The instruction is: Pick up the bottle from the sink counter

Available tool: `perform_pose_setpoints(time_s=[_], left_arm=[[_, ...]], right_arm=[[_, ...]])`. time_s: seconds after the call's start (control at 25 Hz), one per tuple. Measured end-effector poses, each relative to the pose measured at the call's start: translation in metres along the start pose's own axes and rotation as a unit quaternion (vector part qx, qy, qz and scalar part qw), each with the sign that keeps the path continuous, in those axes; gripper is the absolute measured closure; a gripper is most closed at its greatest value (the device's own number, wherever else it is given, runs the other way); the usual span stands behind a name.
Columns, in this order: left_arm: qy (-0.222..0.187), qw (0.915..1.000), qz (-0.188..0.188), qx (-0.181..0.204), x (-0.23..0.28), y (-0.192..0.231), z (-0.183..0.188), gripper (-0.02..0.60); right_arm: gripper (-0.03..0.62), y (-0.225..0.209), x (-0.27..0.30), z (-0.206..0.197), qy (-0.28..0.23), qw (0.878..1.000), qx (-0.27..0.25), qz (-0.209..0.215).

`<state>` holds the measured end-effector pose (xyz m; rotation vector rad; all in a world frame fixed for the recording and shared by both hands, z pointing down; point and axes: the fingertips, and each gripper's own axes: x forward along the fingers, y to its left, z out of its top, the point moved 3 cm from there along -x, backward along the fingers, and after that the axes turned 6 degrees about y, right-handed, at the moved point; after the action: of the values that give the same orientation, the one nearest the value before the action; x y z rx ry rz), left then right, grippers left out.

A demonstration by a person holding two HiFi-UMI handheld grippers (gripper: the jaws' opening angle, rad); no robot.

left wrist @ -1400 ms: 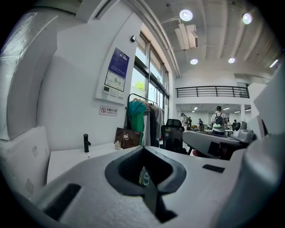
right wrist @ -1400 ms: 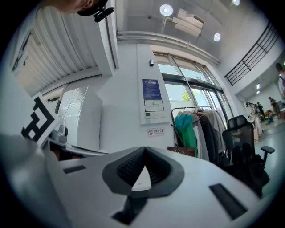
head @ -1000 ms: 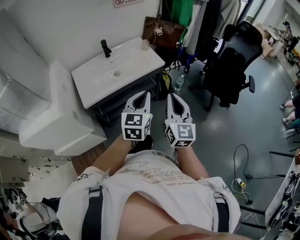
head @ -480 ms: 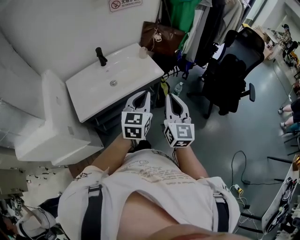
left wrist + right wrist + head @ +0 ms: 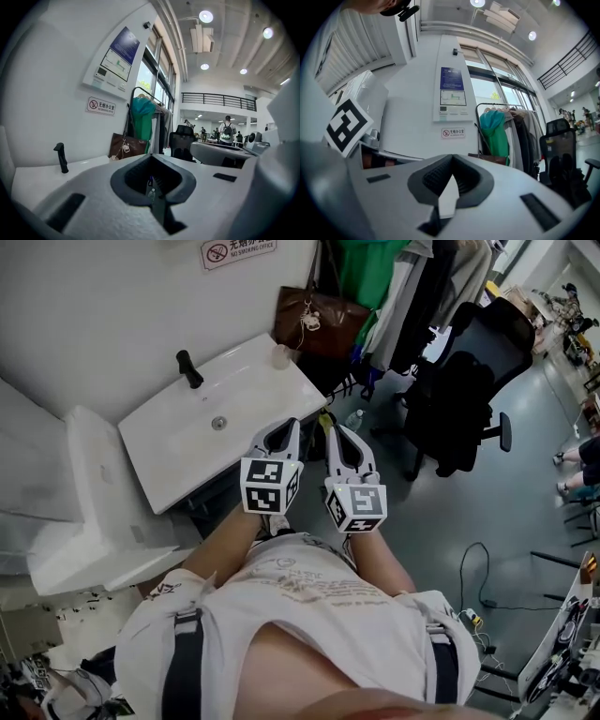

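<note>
Bottle (image 5: pixel 280 356): small and pale, it stands at the far right corner of the white sink counter (image 5: pixel 272 395), upper middle of the frame, just in front of a brown bag (image 5: pixel 314 315). I see both claws side by side at the frame's centre, near the counter's right-hand edge. The left gripper (image 5: pixel 284 430) has its jaws together on nothing, and the right gripper (image 5: pixel 339 434) is likewise closed and empty. A black faucet (image 5: pixel 188 368) sits at the counter's back edge, well apart from the bottle.
</note>
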<state>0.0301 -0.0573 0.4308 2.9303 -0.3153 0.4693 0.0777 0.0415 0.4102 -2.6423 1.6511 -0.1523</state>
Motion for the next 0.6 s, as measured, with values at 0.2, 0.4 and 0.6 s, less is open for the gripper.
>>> perform_pose_setpoints(time_s=[0.2,0.4,0.6], left_arm=[[0.008,0.9999,0.009,-0.009,0.023,0.034,0.004,0.568],[0.003,0.9994,0.022,-0.025,0.046,0.072,0.014,0.568],[-0.004,0.9989,0.028,-0.037,0.066,0.105,0.023,0.568]], right_arm=[[0.569,0.002,0.046,0.002,0.006,1.0,-0.006,0.013],[0.569,-0.001,0.091,0.003,0.011,1.0,-0.008,0.02],[0.569,-0.001,0.13,0.003,0.013,1.0,-0.005,0.024]])
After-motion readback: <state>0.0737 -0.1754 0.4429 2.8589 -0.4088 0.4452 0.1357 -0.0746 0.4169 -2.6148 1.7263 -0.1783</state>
